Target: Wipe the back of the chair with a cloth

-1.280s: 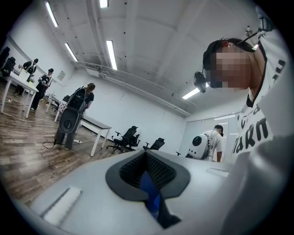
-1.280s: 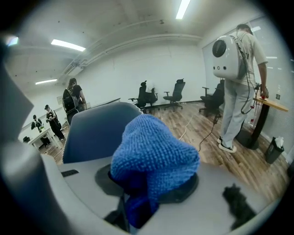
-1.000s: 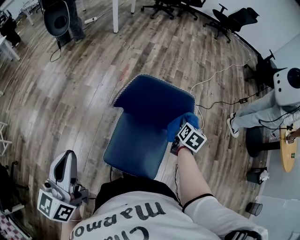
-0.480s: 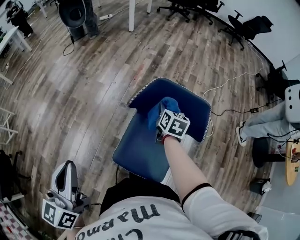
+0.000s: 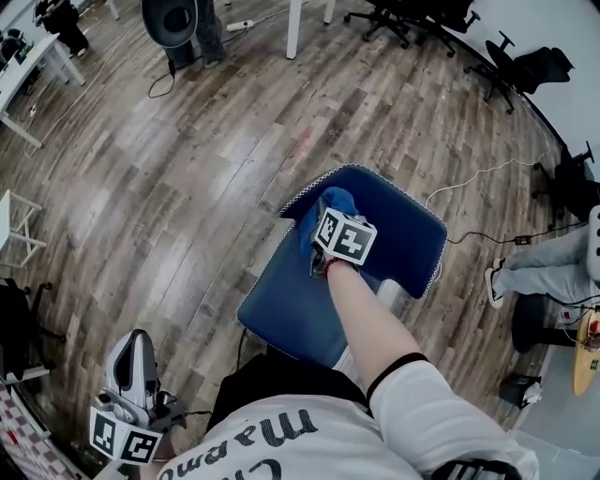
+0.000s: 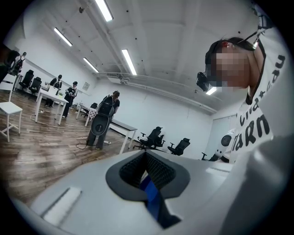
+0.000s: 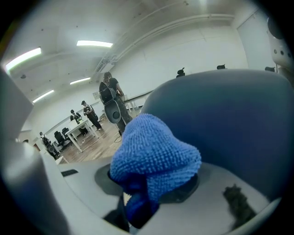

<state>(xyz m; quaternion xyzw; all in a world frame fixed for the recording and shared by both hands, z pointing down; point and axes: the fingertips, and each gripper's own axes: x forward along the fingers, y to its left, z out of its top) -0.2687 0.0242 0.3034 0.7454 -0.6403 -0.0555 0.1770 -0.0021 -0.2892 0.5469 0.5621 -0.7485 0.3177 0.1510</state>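
Observation:
The blue chair stands just in front of me in the head view, its back (image 5: pixel 398 223) on the far side of the seat (image 5: pixel 286 305). My right gripper (image 5: pixel 321 223) is shut on a bunched blue cloth (image 5: pixel 326 206) and presses it against the left part of the chair back, near the top edge. In the right gripper view the cloth (image 7: pixel 154 153) bulges out of the jaws of the right gripper (image 7: pixel 147 195), with the dark blue chair back (image 7: pixel 229 119) right behind it. My left gripper (image 5: pixel 139 345) hangs low at my left side, away from the chair; the left gripper (image 6: pixel 148 176) is shut and holds nothing.
Wood floor lies all around. A white cable (image 5: pixel 473 178) runs on the floor right of the chair. A seated person's legs (image 5: pixel 548 258) are at the far right. Black office chairs (image 5: pixel 398 17) and a white table leg (image 5: pixel 298 26) stand at the back, and a white desk (image 5: pixel 28 64) at the left.
My right gripper has carried the cloth leftward along the chair back, from its right edge to its left part. The left gripper stays low at my side.

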